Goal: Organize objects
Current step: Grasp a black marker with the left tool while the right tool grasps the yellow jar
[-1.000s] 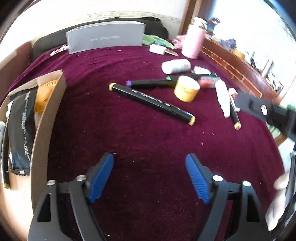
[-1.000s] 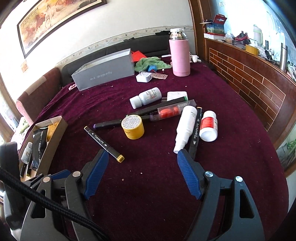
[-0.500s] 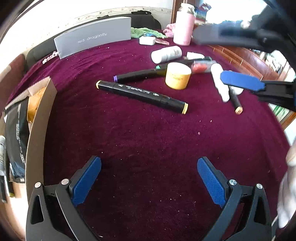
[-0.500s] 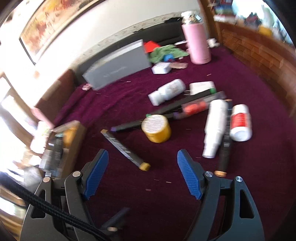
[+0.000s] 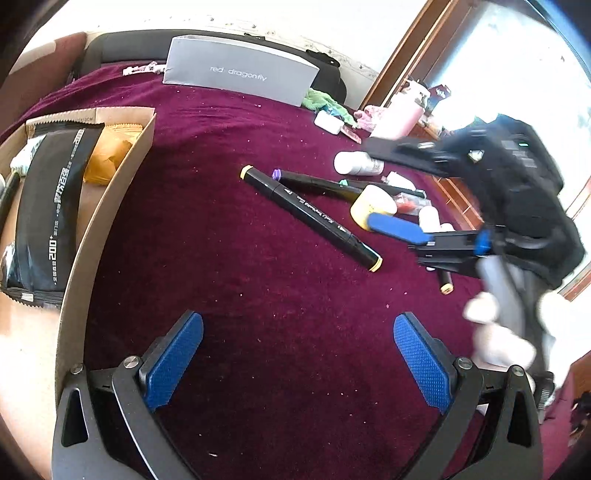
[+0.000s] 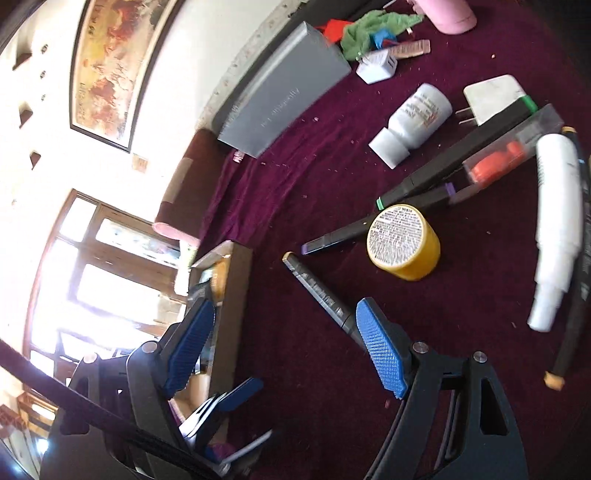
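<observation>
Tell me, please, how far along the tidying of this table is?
Early. The cardboard box already holds a black packet and an orange one. Both the left gripper and right gripper are open and empty. The yellow-capped marker, yellow jar, white spray bottle and pill bottle still lie loose.

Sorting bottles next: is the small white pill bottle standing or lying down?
Lying down: the small white pill bottle rests on its side on the maroon cloth.

Right gripper (image 5: 413, 230): motion-blurred, hiding the white bottle (image 5: 430, 218) (partly); pink flask (image 6: 448, 14): cut by top edge.
</observation>
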